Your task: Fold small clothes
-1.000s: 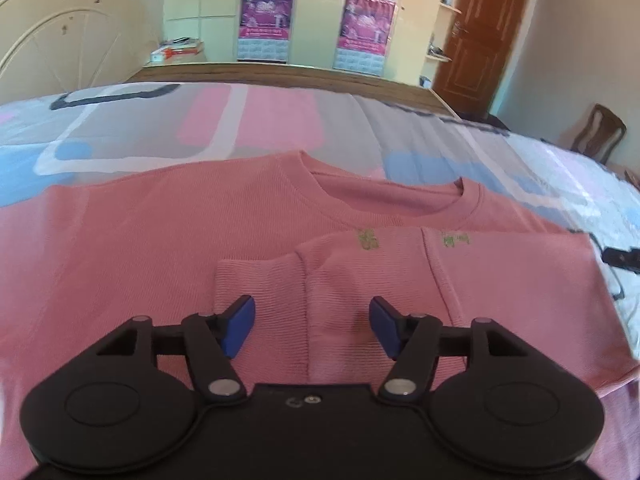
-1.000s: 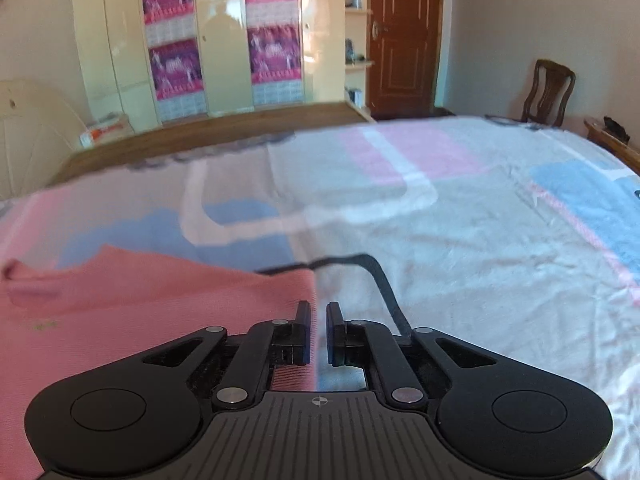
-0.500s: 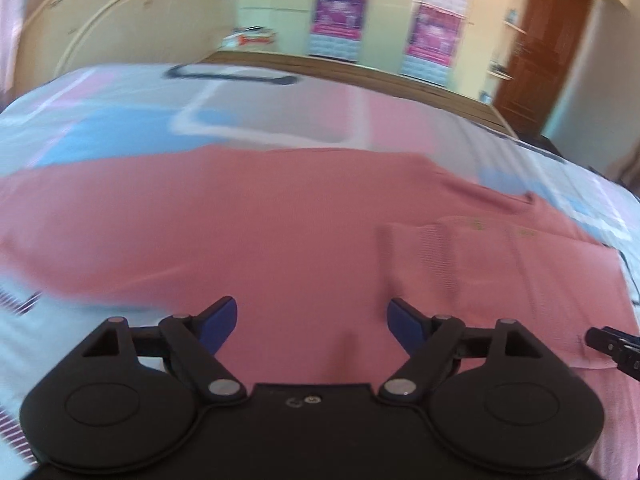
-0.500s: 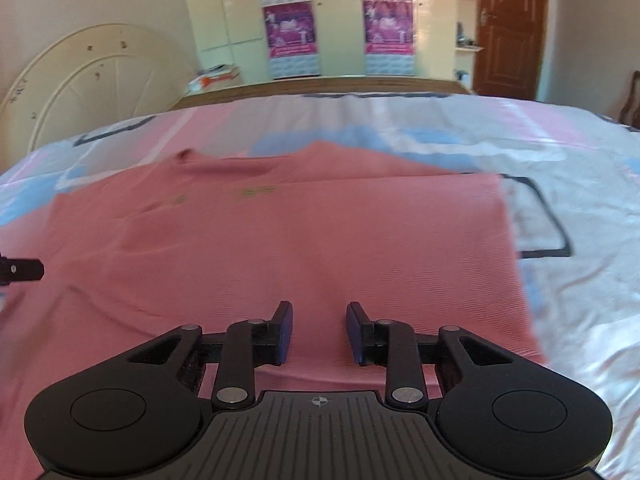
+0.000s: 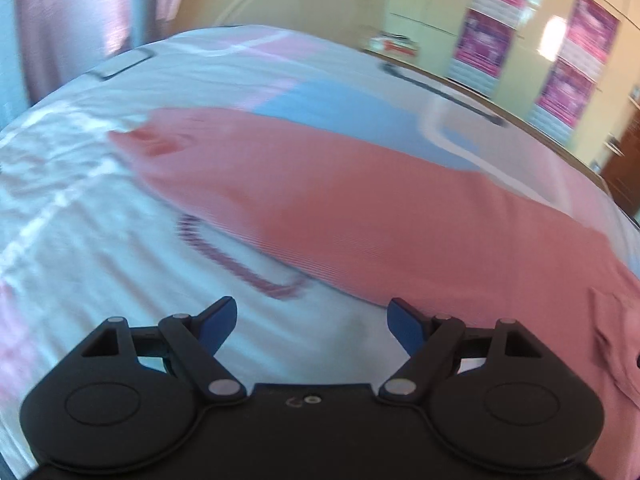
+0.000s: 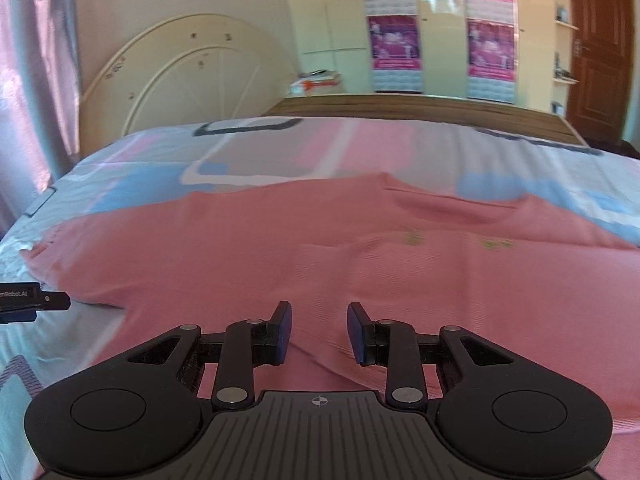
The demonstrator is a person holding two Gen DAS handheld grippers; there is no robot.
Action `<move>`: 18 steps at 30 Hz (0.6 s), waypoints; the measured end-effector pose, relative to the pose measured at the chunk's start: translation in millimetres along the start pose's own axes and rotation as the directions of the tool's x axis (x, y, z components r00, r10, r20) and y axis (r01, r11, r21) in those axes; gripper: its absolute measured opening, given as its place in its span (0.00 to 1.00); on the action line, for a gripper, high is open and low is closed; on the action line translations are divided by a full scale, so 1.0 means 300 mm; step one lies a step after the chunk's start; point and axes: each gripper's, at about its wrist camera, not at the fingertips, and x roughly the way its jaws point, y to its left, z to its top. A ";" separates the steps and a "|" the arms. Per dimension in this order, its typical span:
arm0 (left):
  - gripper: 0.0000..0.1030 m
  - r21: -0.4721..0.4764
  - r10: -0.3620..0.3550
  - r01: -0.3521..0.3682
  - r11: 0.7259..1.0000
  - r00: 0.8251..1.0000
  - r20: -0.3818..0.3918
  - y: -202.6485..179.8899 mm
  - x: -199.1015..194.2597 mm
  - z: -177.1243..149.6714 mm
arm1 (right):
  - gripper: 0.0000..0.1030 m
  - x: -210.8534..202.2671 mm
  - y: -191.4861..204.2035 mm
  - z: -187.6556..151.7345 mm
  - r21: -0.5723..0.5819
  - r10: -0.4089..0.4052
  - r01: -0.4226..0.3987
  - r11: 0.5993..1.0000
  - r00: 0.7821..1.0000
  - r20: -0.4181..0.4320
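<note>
A pink sweater (image 6: 280,248) lies flat on the bed, its right sleeve folded across the chest with the cuff near the middle. Its left sleeve (image 5: 280,184) stretches out across the sheet in the left wrist view. My left gripper (image 5: 310,320) is open and empty, just above the sheet beside the sleeve's lower edge. My right gripper (image 6: 318,332) is open and empty over the sweater's lower body. The left gripper's tip also shows in the right wrist view (image 6: 52,300) at the far left.
The bed has a patterned sheet (image 5: 100,220) in white, blue and pink. A cream headboard (image 6: 180,80) and a curtain (image 6: 24,80) stand at the left. A wardrobe with posters (image 6: 440,24) and a brown door (image 6: 600,40) lie beyond the bed.
My left gripper has swung left from the folded cuff to the outstretched left sleeve. My right gripper has let go of the sweater, opened, and moved left over its body.
</note>
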 end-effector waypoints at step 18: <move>0.73 -0.273 0.077 -0.036 0.961 0.987 0.140 0.360 0.242 0.237 | 0.34 0.185 0.091 0.047 0.002 -0.069 0.069 0.998 0.997 -0.020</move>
